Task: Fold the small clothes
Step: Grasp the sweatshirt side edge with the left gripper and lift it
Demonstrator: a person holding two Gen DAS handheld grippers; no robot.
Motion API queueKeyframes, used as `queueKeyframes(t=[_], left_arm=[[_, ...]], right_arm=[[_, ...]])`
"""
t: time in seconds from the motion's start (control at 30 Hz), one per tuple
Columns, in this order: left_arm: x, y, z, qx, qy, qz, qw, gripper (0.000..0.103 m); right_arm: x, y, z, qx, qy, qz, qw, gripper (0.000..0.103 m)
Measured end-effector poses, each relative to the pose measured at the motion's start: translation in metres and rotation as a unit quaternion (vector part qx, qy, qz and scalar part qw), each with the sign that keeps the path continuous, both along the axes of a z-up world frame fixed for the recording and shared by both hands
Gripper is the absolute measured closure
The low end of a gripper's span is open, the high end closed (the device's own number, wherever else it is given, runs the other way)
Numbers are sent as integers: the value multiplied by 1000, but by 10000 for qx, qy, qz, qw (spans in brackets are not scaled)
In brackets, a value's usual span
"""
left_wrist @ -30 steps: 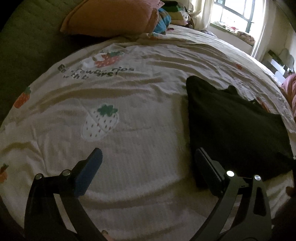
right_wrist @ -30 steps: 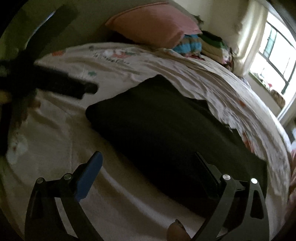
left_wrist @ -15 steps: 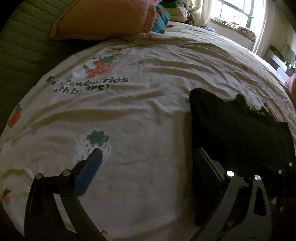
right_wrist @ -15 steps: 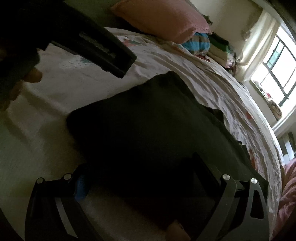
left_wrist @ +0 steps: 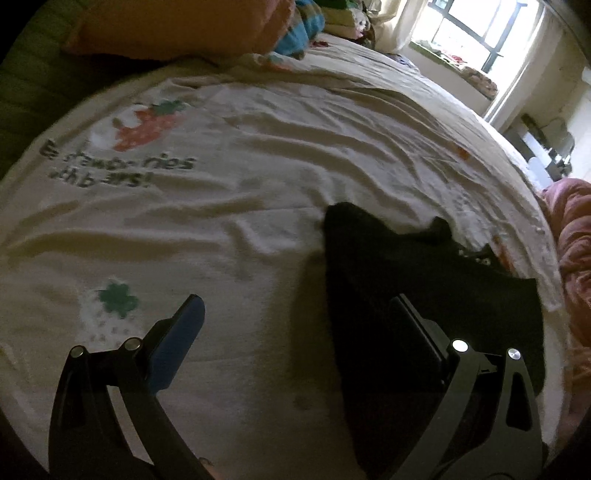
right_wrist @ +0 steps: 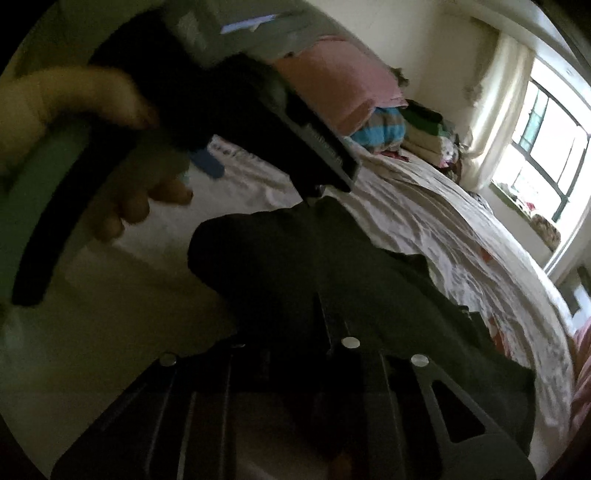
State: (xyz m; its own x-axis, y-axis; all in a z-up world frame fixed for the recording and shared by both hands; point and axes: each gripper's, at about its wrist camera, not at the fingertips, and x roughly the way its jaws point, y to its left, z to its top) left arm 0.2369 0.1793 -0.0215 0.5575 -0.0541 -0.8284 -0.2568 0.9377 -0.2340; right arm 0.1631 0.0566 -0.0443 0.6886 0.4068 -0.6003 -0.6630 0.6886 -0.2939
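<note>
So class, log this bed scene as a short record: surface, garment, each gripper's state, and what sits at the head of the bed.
surface: cream strawberry-print bedsheet
garment: black cloth garment, lying flat on the sheet
left gripper: open, jaws straddling the garment's left edge
right gripper: jaws just closed, shut on the garment
head of bed: pink pillow

Wide bed (left_wrist: 258,229) under a cream sheet printed with strawberries and dark lettering, wrinkled toward the far edge. Pink pillow (right_wrist: 343,77) at the head, against a quilted green headboard (left_wrist: 40,85). Stack of folded striped and green textiles (right_wrist: 402,125) at the far corner by the pillow. Pale curtain (right_wrist: 502,110) beside a dark-framed window (left_wrist: 480,33); daylight strong there, near side of the bed dim. Cream walls. Pink quilt (left_wrist: 576,236) bunched off the right edge.
</note>
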Motion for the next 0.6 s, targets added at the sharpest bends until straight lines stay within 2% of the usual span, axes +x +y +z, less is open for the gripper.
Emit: queueKeyframes(t=[0.13, 0.23, 0.33, 0.37, 0.43, 0.5, 0.57, 0.6], left_arm=[[12, -16, -6, -6, 140, -204, 9997, 10], [15, -22, -9, -268, 178, -284, 9991, 10], [17, -31, -9, -315, 152, -362, 9987, 15], [18, -32, -8, -328, 141, -377, 9987, 20], [18, -34, -8, -442, 122, -409, 9981, 35], [18, -41, -5, -572, 84, -504, 9971, 58], [17, -49, 0, -537, 26, -616, 9967, 74], [16, -52, 4, -480, -17, -639, 9968, 78]], right_arm=[[-2, -9, 10, 208, -73, -85, 9997, 90], [-6, -16, 13, 313, -101, -135, 9994, 91], [-10, -23, 18, 484, -112, -262, 9984, 92], [-10, -26, 20, 548, -92, -307, 9980, 92], [-11, -30, 22, 624, -58, -373, 9973, 92], [-11, -33, 24, 665, -33, -412, 9969, 93], [-14, -36, 27, 684, 6, -427, 9967, 94], [-16, -37, 28, 705, -14, -447, 9965, 94]])
